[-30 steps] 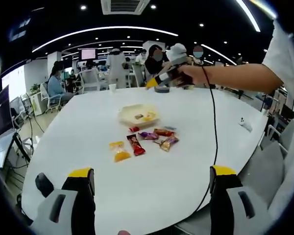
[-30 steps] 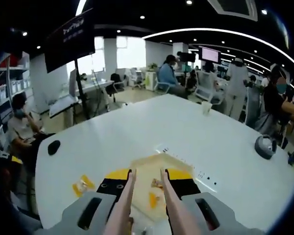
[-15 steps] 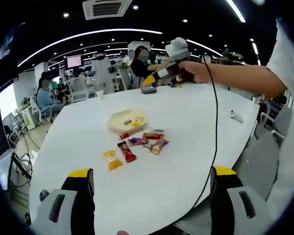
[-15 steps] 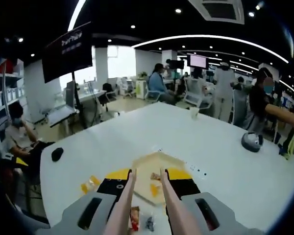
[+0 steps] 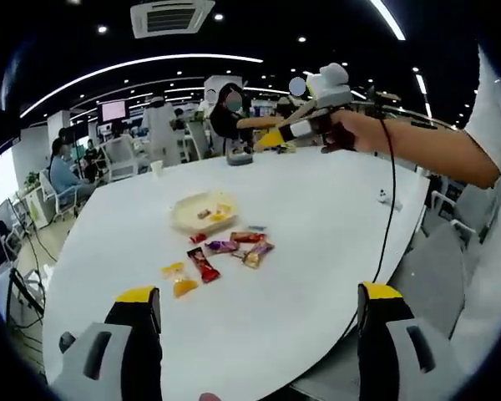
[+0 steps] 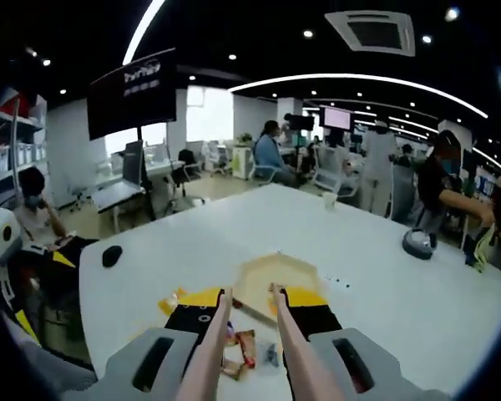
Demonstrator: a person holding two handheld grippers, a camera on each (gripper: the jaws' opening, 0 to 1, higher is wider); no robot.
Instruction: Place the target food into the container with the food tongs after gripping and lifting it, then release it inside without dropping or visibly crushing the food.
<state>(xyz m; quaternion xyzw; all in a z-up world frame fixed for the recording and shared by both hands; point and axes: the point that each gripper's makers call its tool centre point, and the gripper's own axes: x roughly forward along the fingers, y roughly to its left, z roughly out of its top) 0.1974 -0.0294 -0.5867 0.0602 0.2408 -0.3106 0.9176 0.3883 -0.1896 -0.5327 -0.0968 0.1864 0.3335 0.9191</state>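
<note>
In the left gripper view, the left gripper point(image 5: 259, 334) hangs with its fingers point(image 5: 138, 302) spread wide and empty above the near edge of the white counter point(image 5: 317, 225), where a shallow cream container point(image 5: 202, 210) with a few pieces of food in it sits beside a loose scatter of wrapped snacks point(image 5: 221, 255). The right gripper point(image 5: 296, 125) is raised above the far side of the counter in the person's hand point(image 5: 359, 134). In the right gripper view, the right gripper point(image 6: 249, 322) clamps a pair of pale food tongs point(image 6: 213, 351), whose tips stand slightly apart and empty over the snacks point(image 6: 238, 351), just short of the container point(image 6: 271, 280).
</note>
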